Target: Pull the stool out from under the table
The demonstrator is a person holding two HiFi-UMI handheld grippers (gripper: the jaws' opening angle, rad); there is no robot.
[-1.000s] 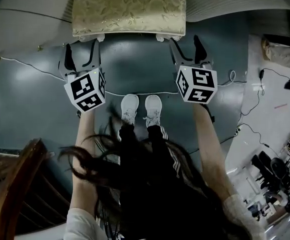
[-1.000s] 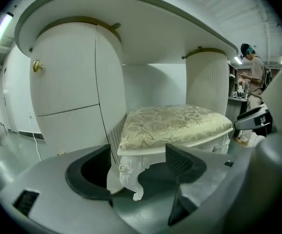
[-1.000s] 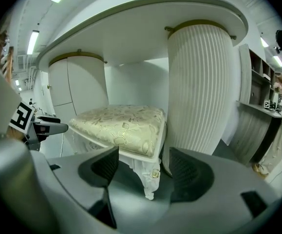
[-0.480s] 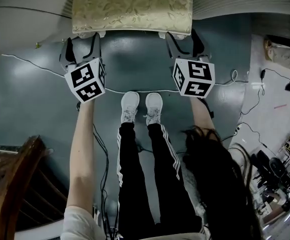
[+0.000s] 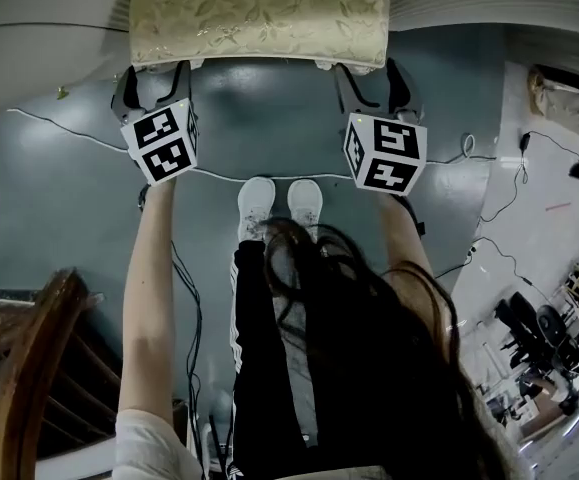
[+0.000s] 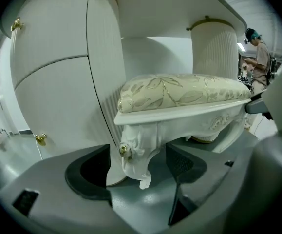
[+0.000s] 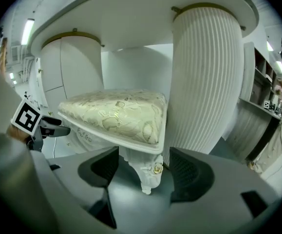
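Observation:
The stool (image 5: 259,16), white with a cream and gold leaf-pattern cushion, stands partly under the white table (image 5: 39,28) at the top of the head view. My left gripper (image 5: 154,83) is at its front left corner and my right gripper (image 5: 372,86) at its front right corner. In the left gripper view the carved white front leg (image 6: 133,157) stands between the open jaws, with gaps on both sides. In the right gripper view the other front leg (image 7: 148,172) likewise stands between open jaws, untouched.
Ribbed white table pedestals (image 6: 53,82) (image 7: 206,77) flank the stool. Cables (image 5: 229,175) run across the grey floor by the person's white shoes (image 5: 279,203). A wooden chair (image 5: 19,368) is at the lower left and equipment (image 5: 549,338) at the right. Another person (image 6: 257,57) stands far off.
Both grippers have moved forward to the stool's front corners, so each front leg now sits between a pair of jaws. The person's hair has swung across the head view.

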